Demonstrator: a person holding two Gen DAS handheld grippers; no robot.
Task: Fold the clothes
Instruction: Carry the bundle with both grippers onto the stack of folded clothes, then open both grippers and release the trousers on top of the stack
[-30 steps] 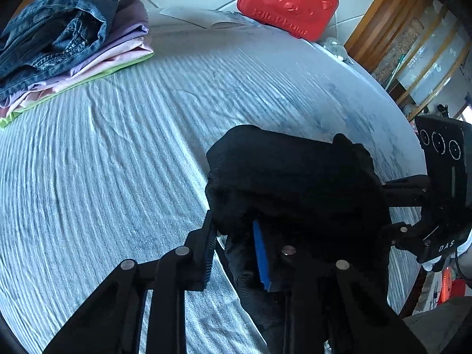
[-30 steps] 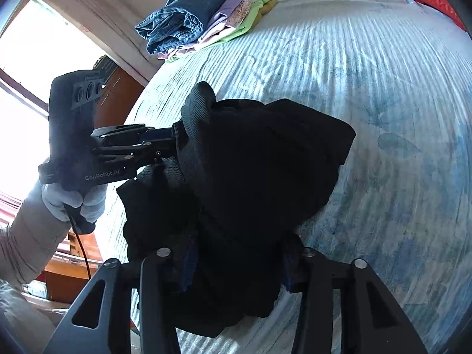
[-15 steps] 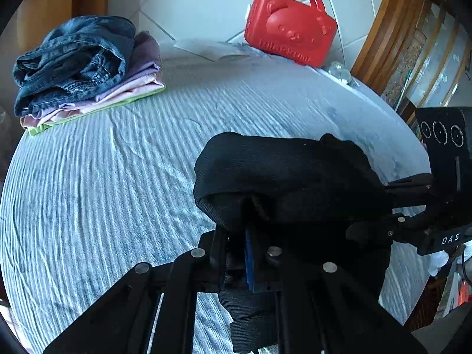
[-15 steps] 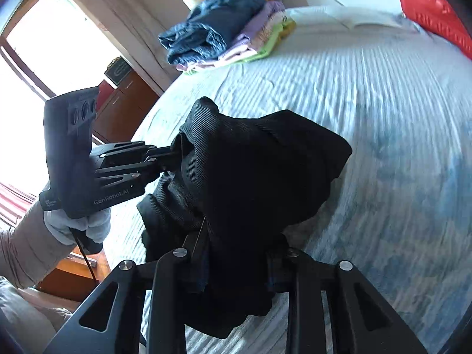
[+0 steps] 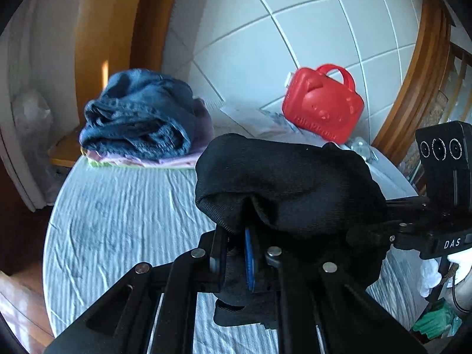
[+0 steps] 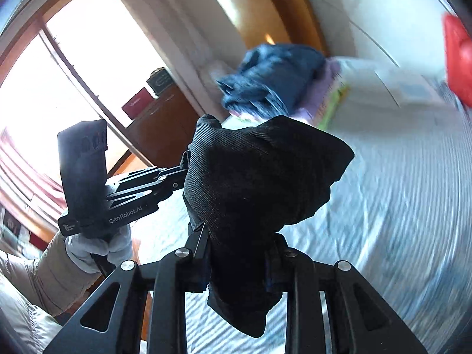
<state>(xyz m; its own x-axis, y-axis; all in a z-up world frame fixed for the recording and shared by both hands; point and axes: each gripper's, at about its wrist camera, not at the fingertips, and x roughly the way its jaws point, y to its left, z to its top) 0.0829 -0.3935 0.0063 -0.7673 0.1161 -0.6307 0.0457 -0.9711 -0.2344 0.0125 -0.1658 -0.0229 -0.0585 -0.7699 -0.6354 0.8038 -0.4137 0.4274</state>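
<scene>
A bunched black garment hangs in the air above the table, held from both sides. My left gripper is shut on its near edge; a blue pad shows between the jaws. My right gripper is shut on the garment from the other side. The right gripper shows at the right of the left wrist view. The left gripper shows at the left of the right wrist view. Cloth hides the fingertips.
A pile of folded clothes topped by blue denim lies at the table's far left; it shows blurred in the right wrist view. A red plastic case and papers stand by the tiled wall. The striped tablecloth covers the table.
Both grippers have risen with the black garment, lifting it off the tablecloth. Both views have tilted up toward the wall and window. The left jaws closed on the cloth.
</scene>
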